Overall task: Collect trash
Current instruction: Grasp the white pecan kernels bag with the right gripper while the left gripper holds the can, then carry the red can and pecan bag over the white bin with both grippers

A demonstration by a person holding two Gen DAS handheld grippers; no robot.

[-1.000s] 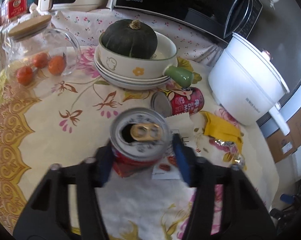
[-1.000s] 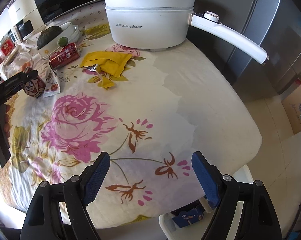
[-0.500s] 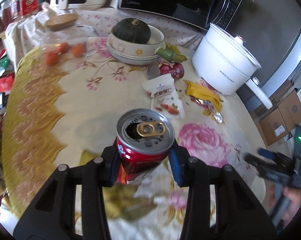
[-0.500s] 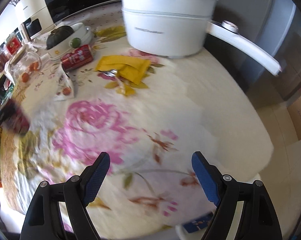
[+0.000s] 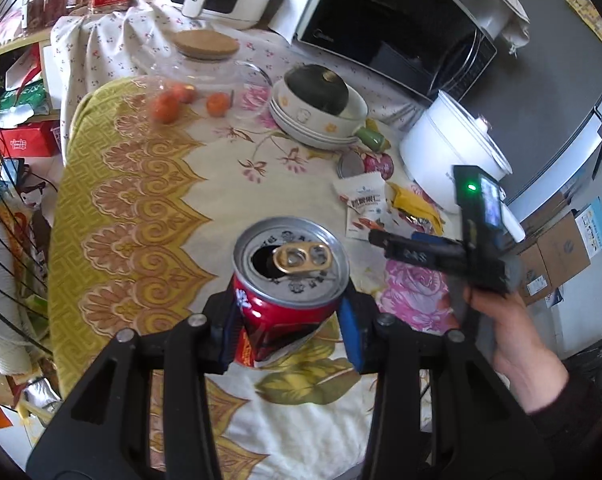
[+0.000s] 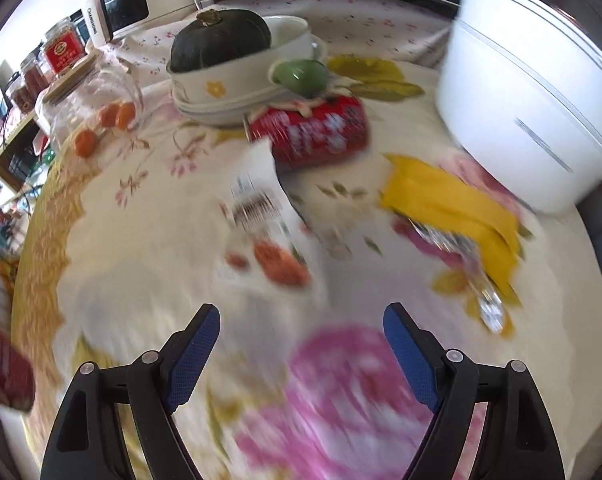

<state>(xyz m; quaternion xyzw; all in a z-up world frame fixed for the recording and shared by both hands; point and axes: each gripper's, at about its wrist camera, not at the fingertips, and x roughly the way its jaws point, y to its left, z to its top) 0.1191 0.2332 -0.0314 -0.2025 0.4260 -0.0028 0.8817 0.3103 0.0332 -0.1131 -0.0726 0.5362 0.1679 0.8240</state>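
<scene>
Motion blur smears the near half of the right wrist view; print on the white snack packet [image 6: 267, 216] and the silver-lined yellow wrapper [image 6: 457, 208] is unreadable there. Cut off at that view's left edge: red shape, unidentifiable. Lower body of the opened red aluminium drink can [image 5: 289, 280], hidden behind the left gripper [image 5: 291, 330], whose blue pads clamp its sides; can upright, raised above the floral-cloth bench [image 5: 149, 208], gold pull-tab and dark mouth facing the camera. Second red can [image 6: 313, 132], lying on its side beside the stacked cream dishes [image 6: 237, 80] holding a dark green squash. Right gripper [image 6: 301, 344]: jaws wide apart, nothing between them, above the bench.
</scene>
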